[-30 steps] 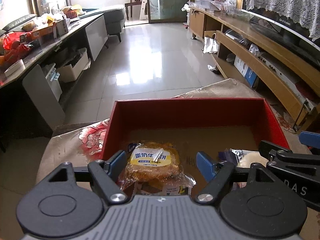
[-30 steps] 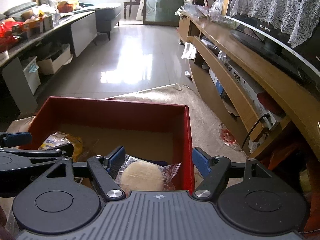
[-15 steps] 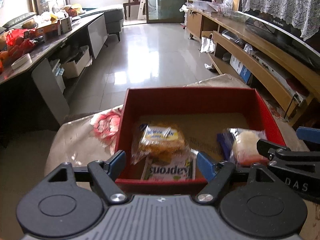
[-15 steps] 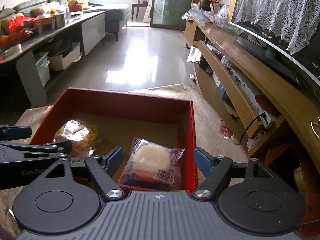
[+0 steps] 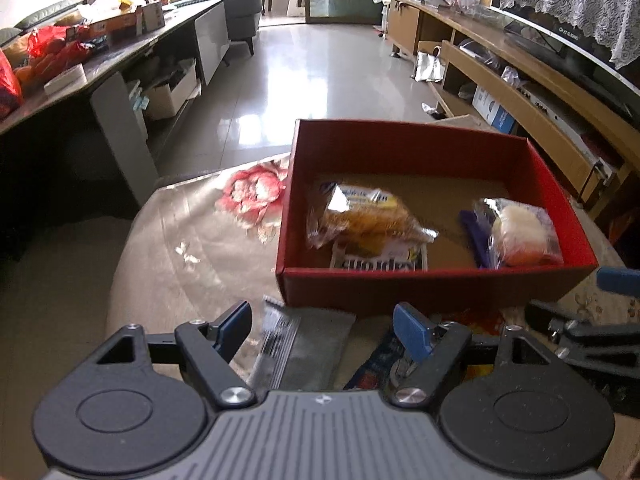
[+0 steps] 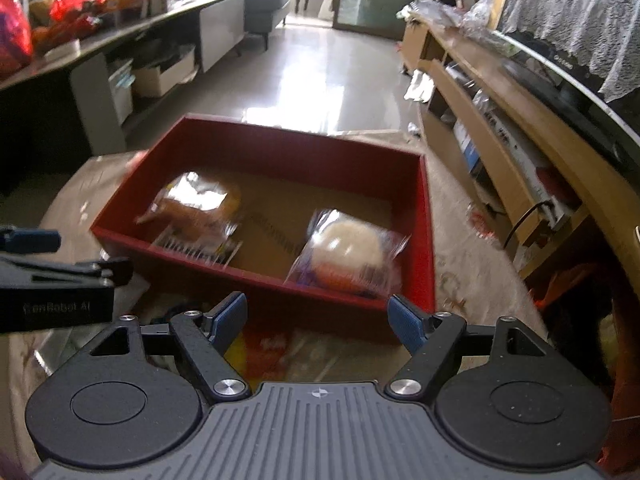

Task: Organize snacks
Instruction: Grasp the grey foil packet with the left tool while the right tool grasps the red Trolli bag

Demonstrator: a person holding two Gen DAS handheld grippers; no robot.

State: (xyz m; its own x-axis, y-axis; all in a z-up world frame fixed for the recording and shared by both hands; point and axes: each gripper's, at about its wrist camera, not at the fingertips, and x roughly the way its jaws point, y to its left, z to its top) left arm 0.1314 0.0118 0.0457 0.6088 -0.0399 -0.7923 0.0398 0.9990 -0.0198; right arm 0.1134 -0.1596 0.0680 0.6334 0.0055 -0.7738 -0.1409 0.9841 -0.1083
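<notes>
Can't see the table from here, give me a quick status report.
Both grippers open, empty. Two snack packs in red box. Grey packet outside.

Red box [image 5: 436, 284] stands open-topped on the cloth-covered table [image 5: 180, 240]; its near wall is the one barrier btwn both grippers & the contents. Inside, bare cardboard floor [image 5: 448, 196] along the back & centre; bread pack [image 5: 368, 216] fills the left, round cake pack [image 6: 352, 252] the right. Grey packet [image 5: 308, 344] & other wrappers crowd the cloth just below the box. Cloth left of box lies free.
</notes>
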